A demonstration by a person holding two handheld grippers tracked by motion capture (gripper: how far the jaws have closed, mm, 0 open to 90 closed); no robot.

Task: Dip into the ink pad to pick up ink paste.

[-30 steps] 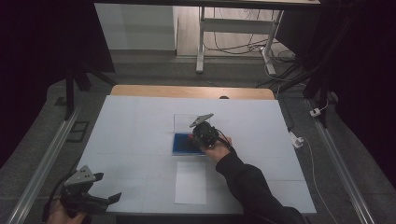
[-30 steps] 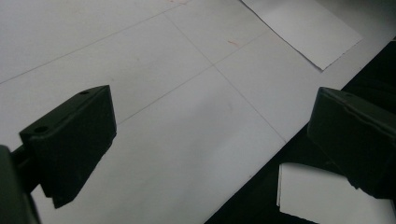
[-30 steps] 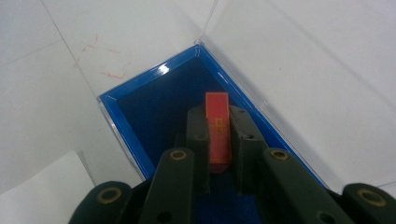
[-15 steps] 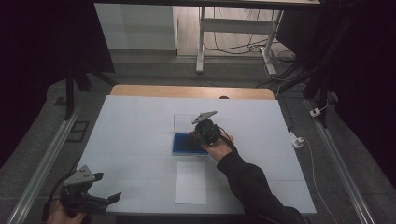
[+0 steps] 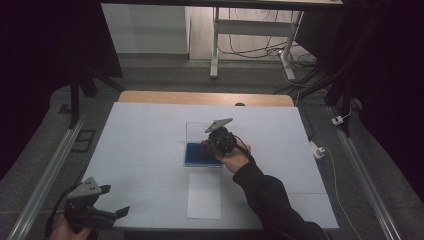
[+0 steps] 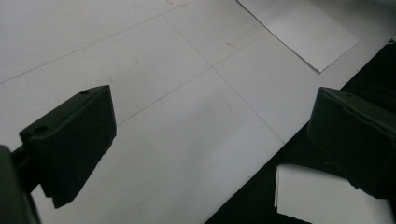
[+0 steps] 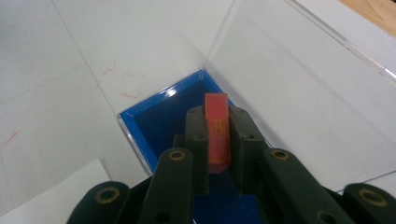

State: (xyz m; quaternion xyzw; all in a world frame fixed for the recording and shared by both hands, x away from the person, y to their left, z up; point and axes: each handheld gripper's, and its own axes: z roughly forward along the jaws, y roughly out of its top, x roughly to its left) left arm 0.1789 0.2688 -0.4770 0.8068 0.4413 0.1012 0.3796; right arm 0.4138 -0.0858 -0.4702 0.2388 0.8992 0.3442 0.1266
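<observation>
A thin red tile (image 7: 217, 133) is being gripped by the right claw (image 7: 217, 140) over the blue box (image 7: 161, 119) at frame centre, barely shifted since earlier, so placement is likely pending, while the left claw (image 5: 107, 207) is being held open lower left.

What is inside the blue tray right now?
The blue tray shows a bare dark blue floor. The right gripper holds a red tile above it; jaws and tile cover the near part of the floor.

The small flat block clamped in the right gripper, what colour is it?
Red-orange with faint gold markings, clearest in the right gripper view.
</observation>
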